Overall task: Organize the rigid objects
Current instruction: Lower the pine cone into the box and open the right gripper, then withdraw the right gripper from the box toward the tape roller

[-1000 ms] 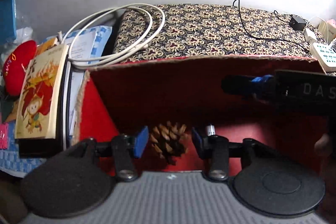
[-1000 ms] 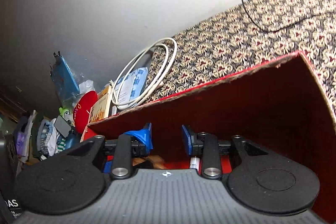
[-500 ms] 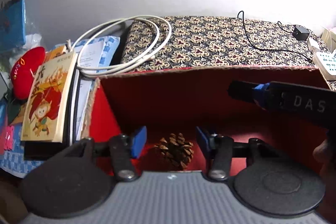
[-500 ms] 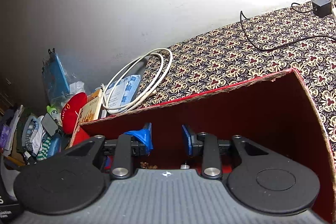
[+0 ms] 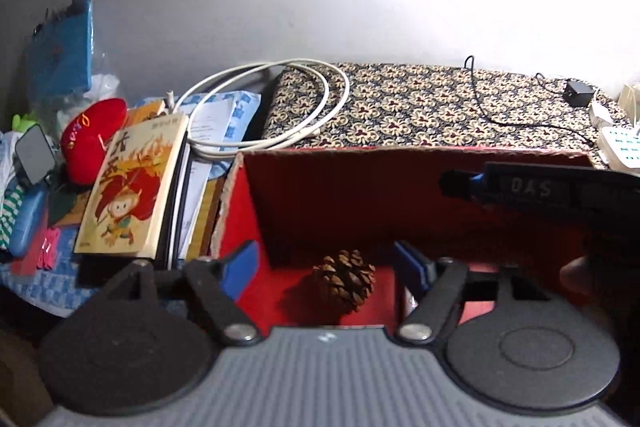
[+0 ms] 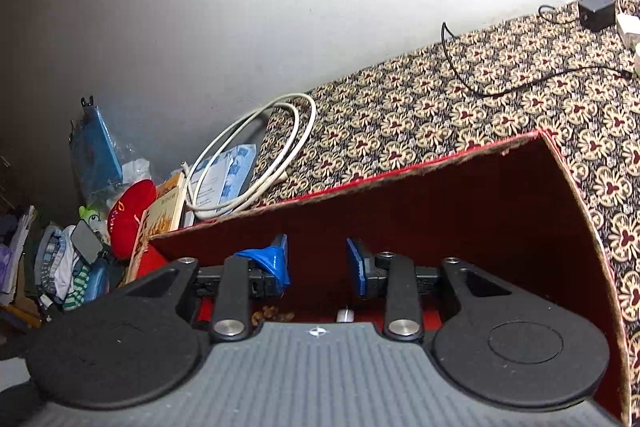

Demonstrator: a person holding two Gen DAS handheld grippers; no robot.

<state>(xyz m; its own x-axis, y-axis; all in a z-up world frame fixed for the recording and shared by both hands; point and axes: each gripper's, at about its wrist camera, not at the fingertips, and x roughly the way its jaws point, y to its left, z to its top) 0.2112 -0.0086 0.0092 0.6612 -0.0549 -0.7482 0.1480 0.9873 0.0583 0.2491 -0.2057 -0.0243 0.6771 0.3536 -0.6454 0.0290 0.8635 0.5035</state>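
Box floor (image 6: 432, 313) and small white object (image 6: 345, 315) largely behind right gripper (image 6: 318, 267) body.

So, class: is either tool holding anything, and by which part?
Nothing is held. The left tool is opening; the pine cone lies free in the red box. The right tool is empty.

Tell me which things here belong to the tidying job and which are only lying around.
Job: pine cone; red box; left gripper, opening, nothing between its jaws.

Lying about: book; white cable; red plush; black adapter.
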